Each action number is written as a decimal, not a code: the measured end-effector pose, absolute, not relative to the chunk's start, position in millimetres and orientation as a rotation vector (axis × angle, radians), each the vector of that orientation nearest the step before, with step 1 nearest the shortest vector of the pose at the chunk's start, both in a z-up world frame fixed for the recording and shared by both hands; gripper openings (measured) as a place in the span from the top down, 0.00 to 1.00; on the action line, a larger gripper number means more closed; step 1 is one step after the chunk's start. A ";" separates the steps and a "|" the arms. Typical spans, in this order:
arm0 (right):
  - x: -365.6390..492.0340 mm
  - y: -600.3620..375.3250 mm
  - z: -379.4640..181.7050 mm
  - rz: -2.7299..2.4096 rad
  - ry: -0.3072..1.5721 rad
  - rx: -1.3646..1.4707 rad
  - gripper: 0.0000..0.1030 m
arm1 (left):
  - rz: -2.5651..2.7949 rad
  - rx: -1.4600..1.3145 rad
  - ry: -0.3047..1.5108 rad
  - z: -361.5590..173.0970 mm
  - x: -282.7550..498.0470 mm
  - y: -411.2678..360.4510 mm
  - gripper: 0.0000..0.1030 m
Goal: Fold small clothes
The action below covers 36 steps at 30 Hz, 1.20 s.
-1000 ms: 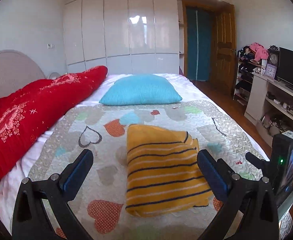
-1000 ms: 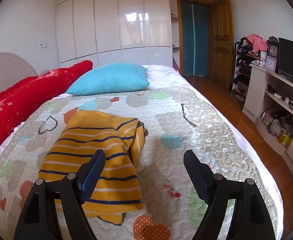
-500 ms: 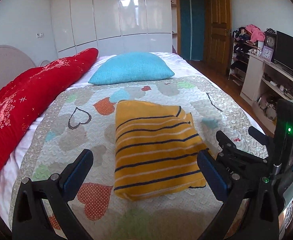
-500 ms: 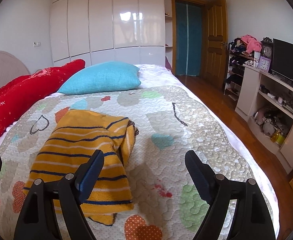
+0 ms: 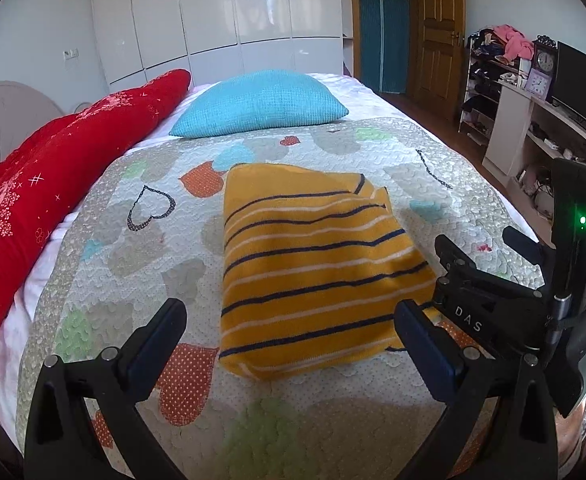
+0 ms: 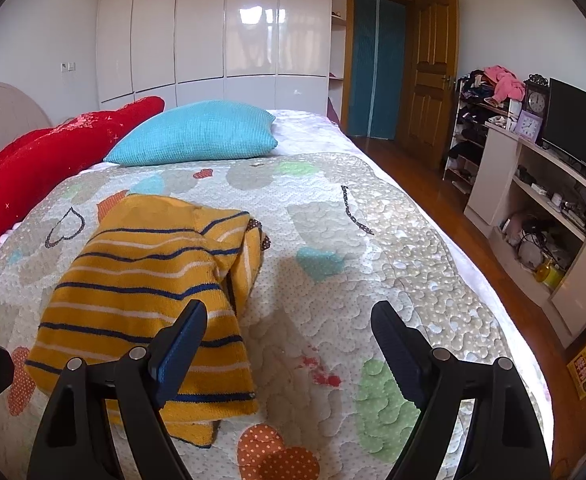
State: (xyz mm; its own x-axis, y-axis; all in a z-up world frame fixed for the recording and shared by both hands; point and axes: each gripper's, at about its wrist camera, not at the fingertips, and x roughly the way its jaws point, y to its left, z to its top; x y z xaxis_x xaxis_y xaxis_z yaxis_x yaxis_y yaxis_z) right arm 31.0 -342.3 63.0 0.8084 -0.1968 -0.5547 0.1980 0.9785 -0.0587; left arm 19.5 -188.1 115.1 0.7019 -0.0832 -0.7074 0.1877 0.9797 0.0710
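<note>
A small yellow sweater (image 5: 309, 264) with navy and white stripes lies folded on the heart-patterned quilt (image 5: 133, 248). It also shows in the right wrist view (image 6: 149, 288), left of centre. My left gripper (image 5: 289, 324) is open and empty, above the sweater's near edge. My right gripper (image 6: 289, 332) is open and empty, with its left finger over the sweater's right side. The right gripper's body (image 5: 505, 296) shows at the right of the left wrist view.
A blue pillow (image 5: 261, 104) lies at the far end of the bed. A red blanket (image 5: 53, 168) runs along the left side. A white shelf unit (image 6: 541, 208) with a TV and clocks stands to the right across wooden floor (image 6: 421, 176).
Both grippers have pulled back and risen a little, so the sweater sits farther ahead. The right gripper's body has come further into the left wrist view. The sweater has not moved.
</note>
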 end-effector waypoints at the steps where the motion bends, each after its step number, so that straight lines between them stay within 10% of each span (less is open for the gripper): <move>1: 32.0 -341.8 61.7 -0.212 0.598 -0.001 0.15 | -0.148 0.142 0.787 113.0 20.3 -187.6 0.00; 36: -75.6 -279.0 67.3 -0.188 0.612 -0.013 0.14 | -0.057 0.141 0.803 109.7 -69.6 -96.6 0.00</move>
